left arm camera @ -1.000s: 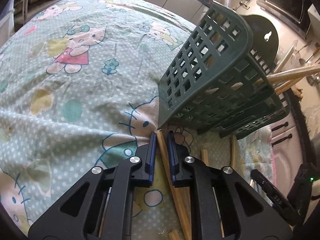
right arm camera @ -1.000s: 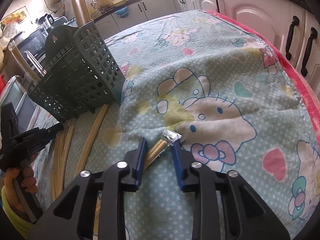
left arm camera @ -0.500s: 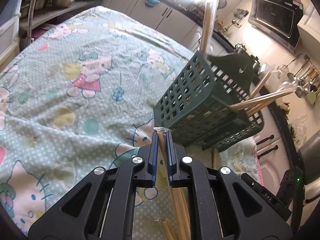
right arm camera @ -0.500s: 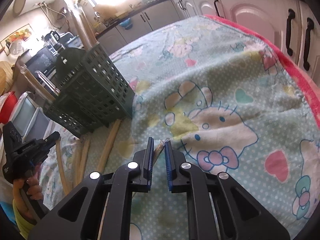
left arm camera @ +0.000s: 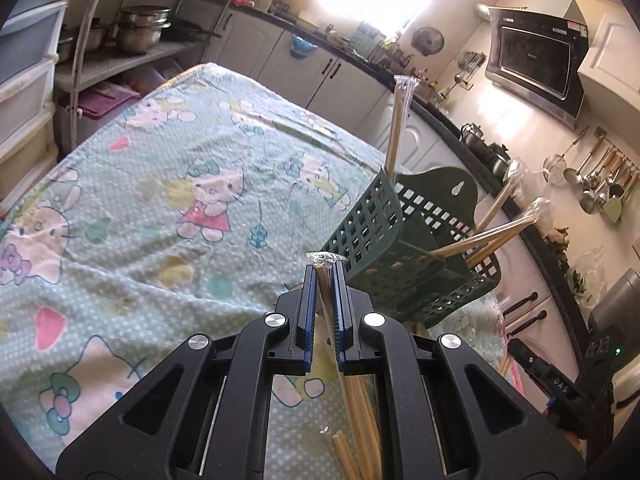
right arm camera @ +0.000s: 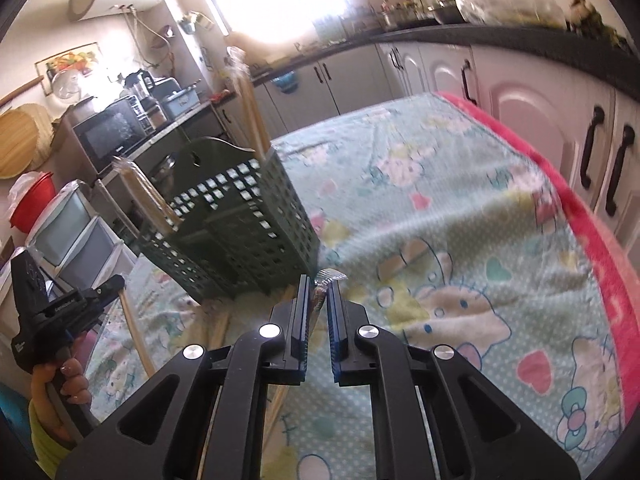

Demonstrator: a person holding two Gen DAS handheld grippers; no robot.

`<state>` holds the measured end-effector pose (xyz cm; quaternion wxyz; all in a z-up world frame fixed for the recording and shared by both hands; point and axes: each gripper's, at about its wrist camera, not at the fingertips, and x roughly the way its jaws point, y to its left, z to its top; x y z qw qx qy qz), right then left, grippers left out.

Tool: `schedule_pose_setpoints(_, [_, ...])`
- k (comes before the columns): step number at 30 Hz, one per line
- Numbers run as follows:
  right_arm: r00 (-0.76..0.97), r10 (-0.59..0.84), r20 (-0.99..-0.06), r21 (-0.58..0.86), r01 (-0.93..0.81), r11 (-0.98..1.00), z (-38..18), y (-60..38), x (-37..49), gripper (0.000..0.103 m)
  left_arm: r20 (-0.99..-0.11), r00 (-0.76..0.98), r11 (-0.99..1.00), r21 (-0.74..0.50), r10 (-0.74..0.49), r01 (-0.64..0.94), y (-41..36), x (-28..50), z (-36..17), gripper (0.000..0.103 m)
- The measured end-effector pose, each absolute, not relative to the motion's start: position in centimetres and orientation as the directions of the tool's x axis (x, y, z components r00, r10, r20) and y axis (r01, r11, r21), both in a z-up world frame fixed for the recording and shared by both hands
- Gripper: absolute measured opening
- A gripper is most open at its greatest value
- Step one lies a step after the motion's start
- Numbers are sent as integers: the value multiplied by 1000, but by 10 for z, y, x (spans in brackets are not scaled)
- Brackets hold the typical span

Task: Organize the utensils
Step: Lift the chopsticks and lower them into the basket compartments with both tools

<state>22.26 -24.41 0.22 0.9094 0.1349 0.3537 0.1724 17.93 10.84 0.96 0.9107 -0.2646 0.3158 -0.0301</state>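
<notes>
A dark green lattice utensil basket [left arm camera: 404, 248] stands on the Hello Kitty cloth and shows in the right wrist view too [right arm camera: 240, 224]. Several wrapped chopstick pairs [left arm camera: 396, 128] stick out of it. My left gripper [left arm camera: 324, 276] is shut on a wrapped chopstick pair [left arm camera: 326, 264], lifted off the cloth just left of the basket. My right gripper [right arm camera: 318, 288] is shut on another wrapped chopstick pair [right arm camera: 324, 278], lifted in front of the basket. More loose chopsticks [left arm camera: 356, 432] lie on the cloth below the left gripper.
The cloth-covered table [left arm camera: 152, 208] has a pink edge [right arm camera: 568, 216] on the right. Kitchen cabinets [right arm camera: 520, 100] stand beyond it. A shelf with pots [left arm camera: 140, 32] stands at the left. Loose chopsticks [right arm camera: 134, 328] lie left of the basket.
Both grippers closed on wrapped chopstick pairs and lifted them off the cloth; both cameras have risen and tilted up, showing more of the kitchen.
</notes>
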Motion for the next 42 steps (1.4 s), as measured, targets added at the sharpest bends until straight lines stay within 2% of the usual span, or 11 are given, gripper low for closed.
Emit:
schedule_pose_setpoints(18, [743, 465, -481, 317, -347, 883, 57, -207, 210, 6, -464, 854, 856, -515, -236, -43, 107, 156, 45, 3])
schedule_pose_setpoints(42, [782, 500, -373, 311, -403, 861, 97, -194, 204, 6, -371, 892, 867, -497, -260, 46, 92, 147, 90, 3])
